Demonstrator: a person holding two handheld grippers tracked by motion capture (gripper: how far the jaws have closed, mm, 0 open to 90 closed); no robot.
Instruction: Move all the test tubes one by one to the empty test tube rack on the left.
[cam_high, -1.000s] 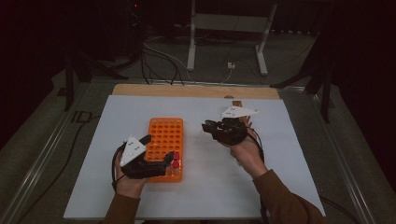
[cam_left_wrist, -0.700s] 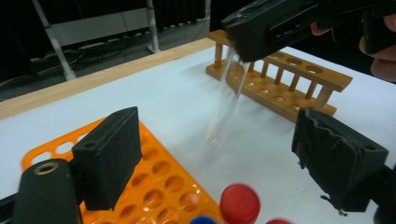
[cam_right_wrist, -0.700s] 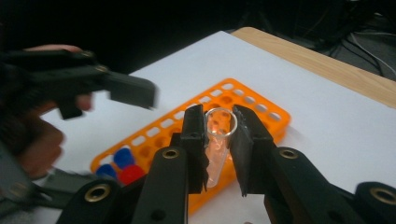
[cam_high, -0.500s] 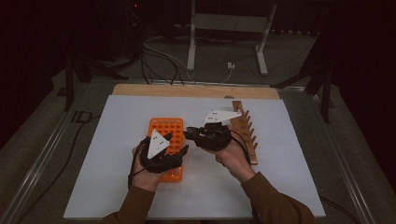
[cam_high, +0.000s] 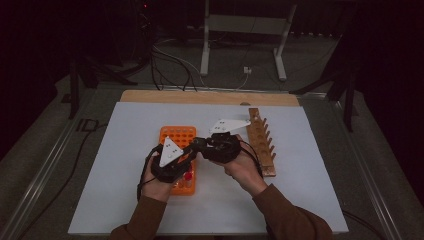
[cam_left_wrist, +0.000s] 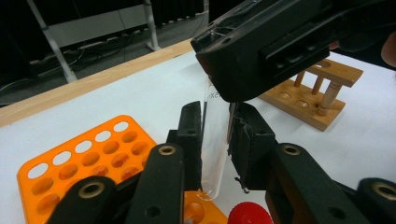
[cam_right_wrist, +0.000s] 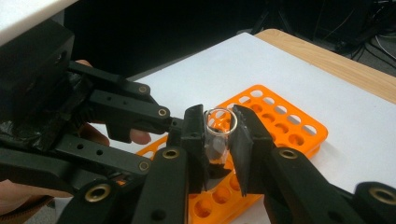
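One orange rack (cam_high: 178, 137) lies left of centre on the white sheet, with one red cap (cam_left_wrist: 246, 215) at its near end. Above it, the left gripper (cam_high: 192, 149) has just been closing and now clamps the lower part of one clear tube (cam_left_wrist: 215, 140). The right gripper (cam_high: 200, 144) grips the same tube near its open mouth. One wooden rack (cam_high: 261, 140) lies farthest right.

Light: dim, room dark behind.
Counter (cam_high: 150, 95): wooden edge, white sheet (cam_high: 125, 150) on top.
Floor (cam_high: 45, 150): grey.
Far side: white metal stand (cam_high: 242, 30), black cables (cam_high: 170, 65), dark frame legs (cam_high: 345, 90).
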